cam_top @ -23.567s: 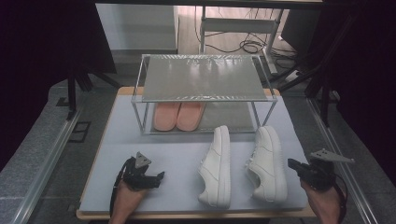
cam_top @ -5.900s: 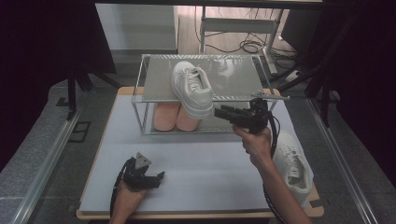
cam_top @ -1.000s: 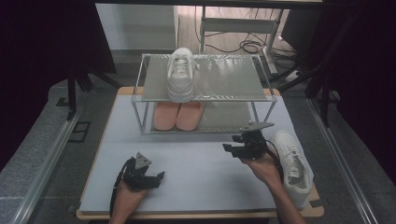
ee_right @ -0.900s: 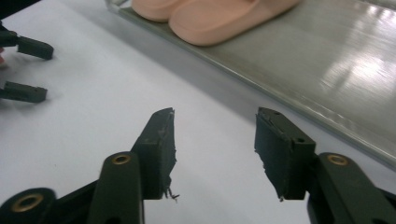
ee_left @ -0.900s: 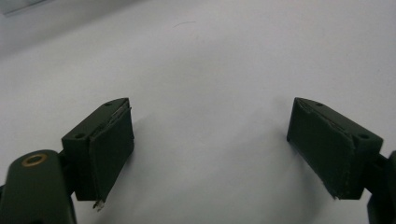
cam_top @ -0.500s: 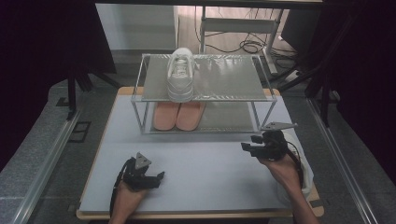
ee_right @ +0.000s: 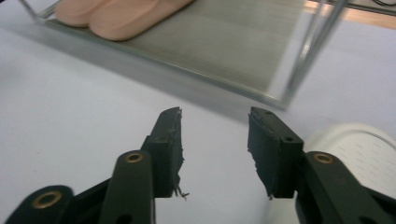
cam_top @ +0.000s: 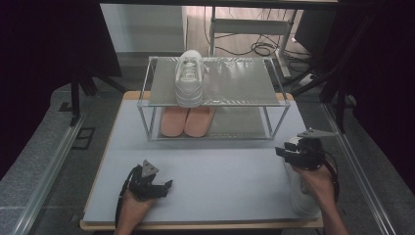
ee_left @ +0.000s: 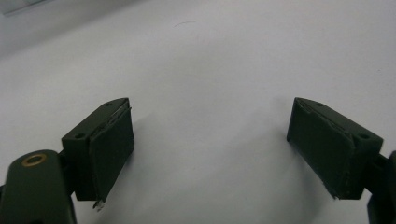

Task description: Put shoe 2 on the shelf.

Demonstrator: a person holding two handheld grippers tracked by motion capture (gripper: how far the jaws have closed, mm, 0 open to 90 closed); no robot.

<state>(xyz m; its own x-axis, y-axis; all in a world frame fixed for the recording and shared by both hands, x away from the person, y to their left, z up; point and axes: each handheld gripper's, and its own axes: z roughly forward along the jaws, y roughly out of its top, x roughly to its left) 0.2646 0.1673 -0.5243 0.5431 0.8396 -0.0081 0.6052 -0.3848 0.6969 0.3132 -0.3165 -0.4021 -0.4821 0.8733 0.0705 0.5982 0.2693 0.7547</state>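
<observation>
item 1, left gripper [cam_top: 155,186]: rests low on the grey mat [cam_top: 220,166] at the near left of the table. in the left gripper view its jaws stand wide apart with nothing but bare mat between them. idle.

item 2, shoe rack [cam_top: 214,100]: two-tier wire-and-mesh frame at the far middle of the mat. on the upper shelf, left half, one white sneaker [cam_top: 188,85] sits upright, pointing away from the person. right half of that shelf is bare. on the lower shelf, left half, a pair of peach slippers [cam_top: 186,121] lies side by side; seen also in the right gripper view [ee_right: 116,16].

item 3, right gripper [cam_top: 288,152]: held above the mat's right edge, just over the toe end of the second sneaker. jaws have just been closing and now stand about half apart, nothing between them; pads do not press on anything.

item 4, second white sneaker [cam_top: 301,193]: lies on the mat at the near right, mostly under the person's right hand and forearm; its perforated toe shows beside the right jaw in the right gripper view [ee_right: 355,144].

step in hand, as judged: one sneaker shelved, the right gripper positioned at its mate, grasp not yet made.

next move calls for: lowering the jaws astride the shoe's collar or side wall, closing firmly, lifting clear of the rack's top rail, and setting it beside the first sneaker on the upper shelf.
</observation>
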